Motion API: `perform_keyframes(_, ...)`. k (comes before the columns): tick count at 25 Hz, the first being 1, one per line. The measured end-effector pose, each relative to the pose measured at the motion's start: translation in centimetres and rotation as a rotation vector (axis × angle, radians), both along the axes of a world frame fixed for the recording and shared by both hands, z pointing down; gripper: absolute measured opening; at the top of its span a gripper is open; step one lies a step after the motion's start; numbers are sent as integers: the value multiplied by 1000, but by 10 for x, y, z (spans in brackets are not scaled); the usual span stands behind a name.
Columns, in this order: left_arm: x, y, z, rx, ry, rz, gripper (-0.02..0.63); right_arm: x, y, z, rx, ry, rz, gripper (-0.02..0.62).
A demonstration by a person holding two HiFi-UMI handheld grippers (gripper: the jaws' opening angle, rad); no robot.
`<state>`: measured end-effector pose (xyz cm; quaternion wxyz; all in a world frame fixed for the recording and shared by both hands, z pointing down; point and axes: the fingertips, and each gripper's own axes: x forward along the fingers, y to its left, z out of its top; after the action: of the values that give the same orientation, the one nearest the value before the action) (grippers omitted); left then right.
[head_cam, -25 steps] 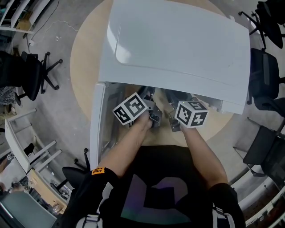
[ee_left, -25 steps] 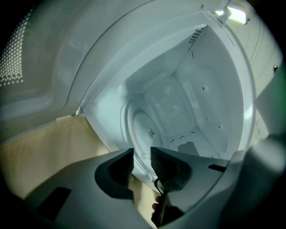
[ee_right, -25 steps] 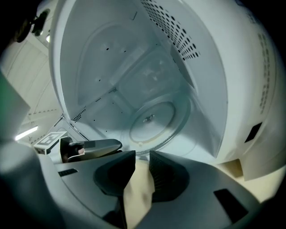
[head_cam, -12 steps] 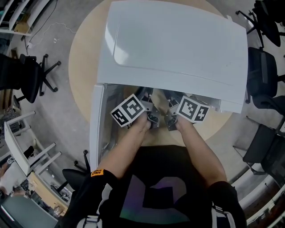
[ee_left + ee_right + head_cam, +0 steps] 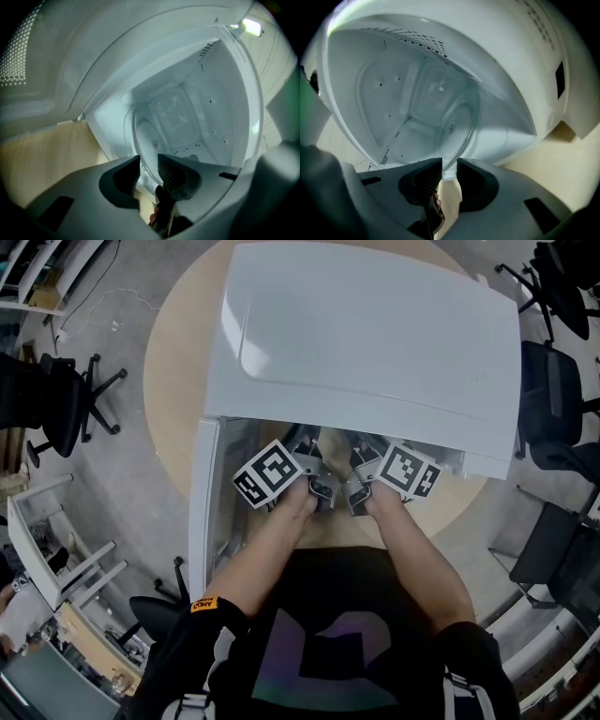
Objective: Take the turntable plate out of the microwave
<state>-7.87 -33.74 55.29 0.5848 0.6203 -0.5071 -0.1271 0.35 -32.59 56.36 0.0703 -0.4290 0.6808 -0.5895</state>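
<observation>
Open microwave door (image 5: 202, 502), office chairs (image 5: 58, 397) around

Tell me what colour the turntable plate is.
The turntable plate is clear, colourless glass, best seen in the right gripper view.

From your head view, the top of the microwave (image 5: 375, 343) hides its cavity and both grippers' tips. The near rim of the turntable plate (image 5: 457, 126) vanishes behind the left gripper (image 5: 149, 172) and the right gripper (image 5: 449, 174).
</observation>
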Motion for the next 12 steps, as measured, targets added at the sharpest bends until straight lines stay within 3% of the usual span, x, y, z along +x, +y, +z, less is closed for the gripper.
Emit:
perform_keyframes(6, 8, -3, -2, 13, 43, 28, 149, -6, -2, -14, 38, -6, -11, 84)
perform_keyframes(12, 8, -16, 4, -5, 20, 27, 149, -7, -3, -19, 48, -19, -11, 84)
